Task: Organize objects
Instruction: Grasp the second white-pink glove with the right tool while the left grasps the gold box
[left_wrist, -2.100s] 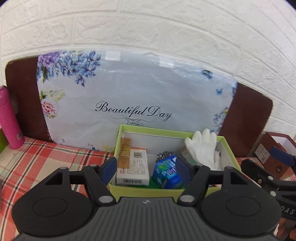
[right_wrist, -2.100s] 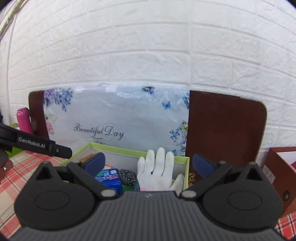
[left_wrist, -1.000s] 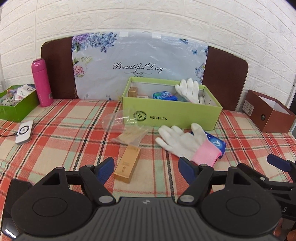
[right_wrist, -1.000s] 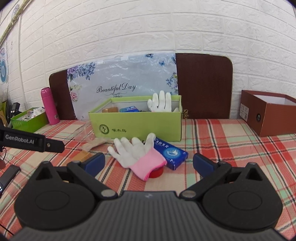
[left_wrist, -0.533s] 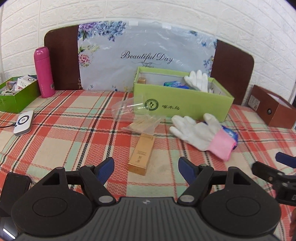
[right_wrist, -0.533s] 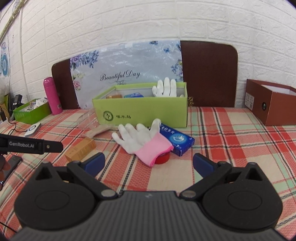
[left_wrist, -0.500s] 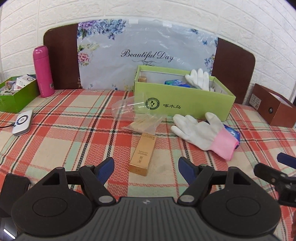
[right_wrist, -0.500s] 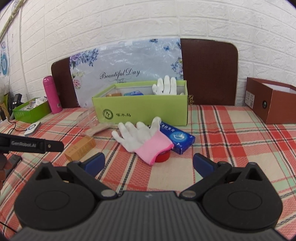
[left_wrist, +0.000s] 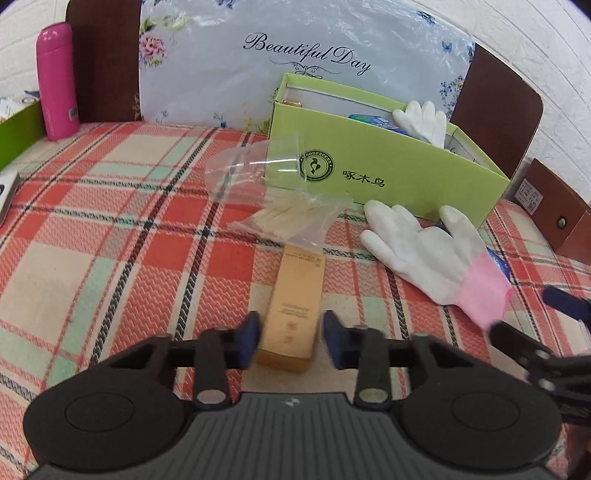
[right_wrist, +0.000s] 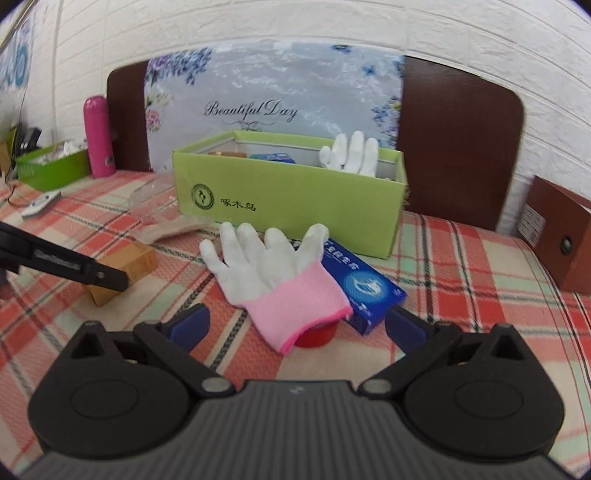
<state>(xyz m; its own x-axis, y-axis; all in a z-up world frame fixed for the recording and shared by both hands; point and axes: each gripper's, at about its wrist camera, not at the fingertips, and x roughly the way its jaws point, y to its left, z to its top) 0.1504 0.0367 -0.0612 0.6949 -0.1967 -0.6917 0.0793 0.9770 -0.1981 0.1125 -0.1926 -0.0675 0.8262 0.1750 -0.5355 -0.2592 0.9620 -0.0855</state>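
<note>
Left gripper (left_wrist: 291, 338) jaws just closing in on gold box (left_wrist: 291, 314), which lies on the cloth in front of green box (left_wrist: 388, 173); pads flank its near end, contact unclear. Right gripper (right_wrist: 295, 325) wide, empty, before the pink-cuffed glove (right_wrist: 273, 269).

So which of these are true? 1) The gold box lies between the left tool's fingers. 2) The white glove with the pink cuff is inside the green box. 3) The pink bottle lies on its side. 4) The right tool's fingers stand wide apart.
1) True: the gold cardboard box lies between the left gripper fingers.
2) False: the white glove with pink cuff lies on the checked tablecloth, before the green cardboard box.
3) False: the pink bottle stands upright.
4) True: the right gripper is open.
</note>
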